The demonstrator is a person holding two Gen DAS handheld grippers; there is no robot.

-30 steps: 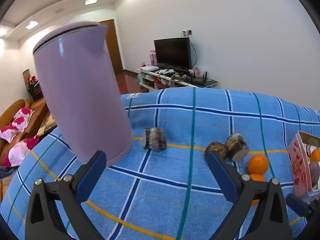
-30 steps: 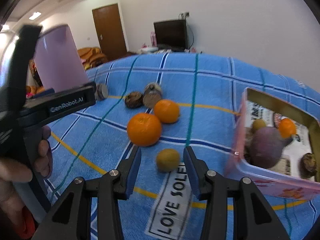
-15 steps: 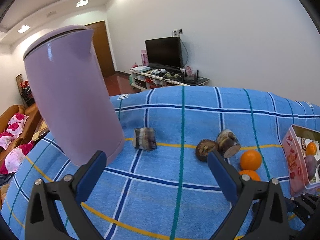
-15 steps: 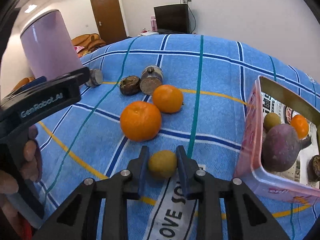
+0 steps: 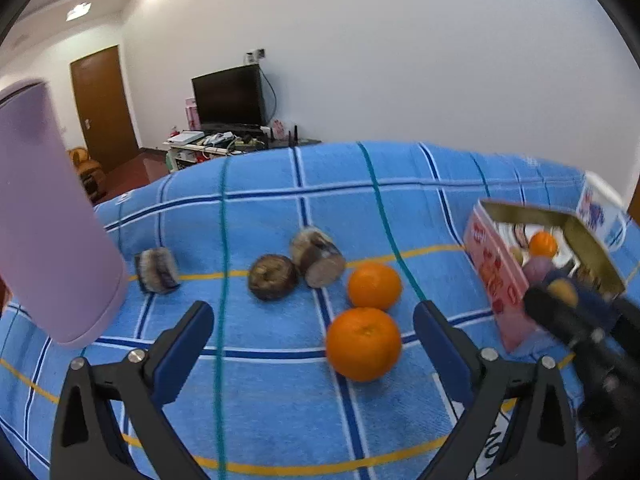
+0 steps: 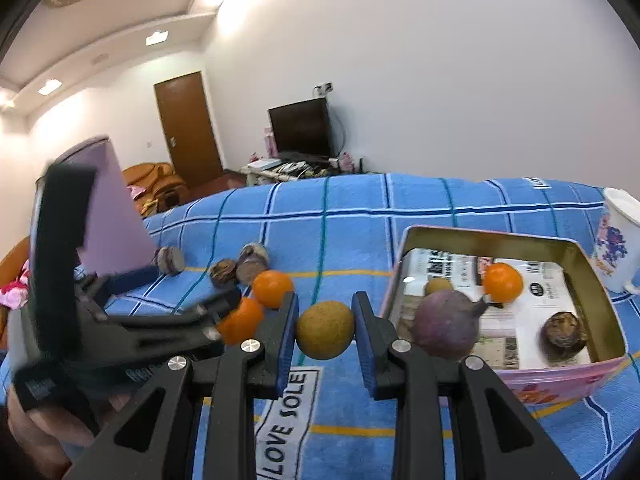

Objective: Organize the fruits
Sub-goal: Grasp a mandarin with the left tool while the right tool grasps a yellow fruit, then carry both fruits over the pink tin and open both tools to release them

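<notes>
My right gripper (image 6: 325, 334) is shut on a small yellow-brown fruit (image 6: 325, 335) and holds it above the blue cloth, just left of the pink tin (image 6: 500, 240). The tin holds a purple fruit (image 6: 446, 328), a small orange (image 6: 503, 282), a brown fruit (image 6: 564, 334) and a yellow one (image 6: 438, 286). My left gripper (image 5: 314, 340) is open and empty, near two oranges (image 5: 363, 344) (image 5: 374, 286) on the cloth. The right gripper with its fruit shows at the right of the left wrist view (image 5: 562, 294).
Brown fruits (image 5: 273, 282) (image 5: 318, 256) (image 5: 156, 270) lie behind the oranges. A tall lilac kettle (image 5: 44, 216) stands at the left. A white flowered mug (image 6: 618, 236) stands right of the tin. The cloth (image 5: 280, 400) covers the table.
My right gripper closed on the yellow-brown fruit and lifted it off the cloth toward the tin. My left gripper moved right, toward the oranges, still open.
</notes>
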